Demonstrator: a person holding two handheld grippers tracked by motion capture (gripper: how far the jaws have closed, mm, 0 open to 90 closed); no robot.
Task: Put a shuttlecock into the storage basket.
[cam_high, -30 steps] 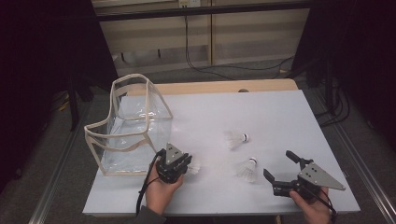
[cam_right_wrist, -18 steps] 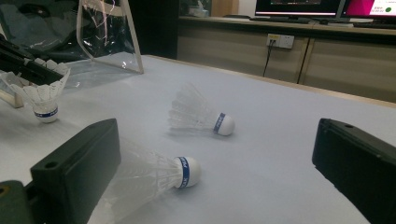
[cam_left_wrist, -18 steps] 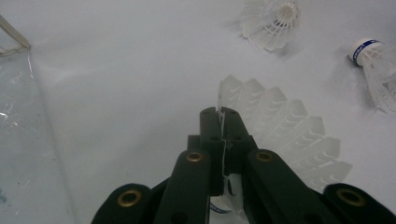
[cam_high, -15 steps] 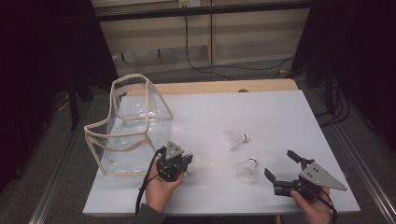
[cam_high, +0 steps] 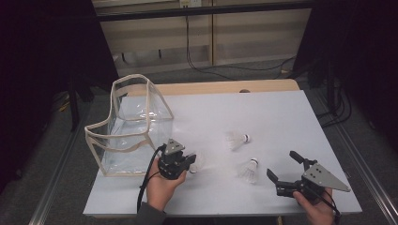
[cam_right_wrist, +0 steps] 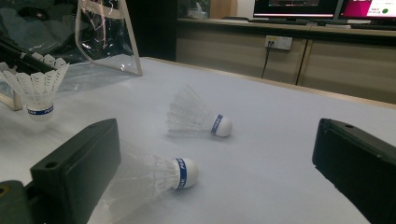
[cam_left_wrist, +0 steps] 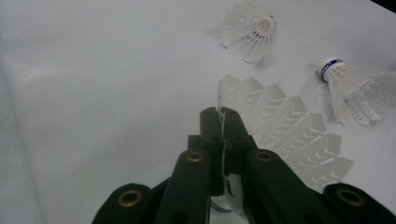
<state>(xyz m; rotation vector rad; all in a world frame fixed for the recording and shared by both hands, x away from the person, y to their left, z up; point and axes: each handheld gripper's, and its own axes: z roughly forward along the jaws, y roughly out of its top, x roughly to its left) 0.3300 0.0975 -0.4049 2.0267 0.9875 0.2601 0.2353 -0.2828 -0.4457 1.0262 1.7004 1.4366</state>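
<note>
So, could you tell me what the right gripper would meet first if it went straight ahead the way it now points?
Most likely the nearer shuttlecock, lying on its side just ahead of the open right gripper, closer to one jaw; depth is hard to judge.

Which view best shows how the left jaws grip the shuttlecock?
The left gripper view: the left gripper is shut on the held shuttlecock's feather skirt, pinching its edge. In the high view it is a pale blur beside the gripper. The right gripper view shows it hanging cork down, far off.

Three shuttlecocks (cam_high: 245,139) (cam_high: 248,169) (cam_high: 196,162), one clear bag (cam_high: 129,126), two tongs (cam_high: 190,161) (cam_high: 284,165).
</note>
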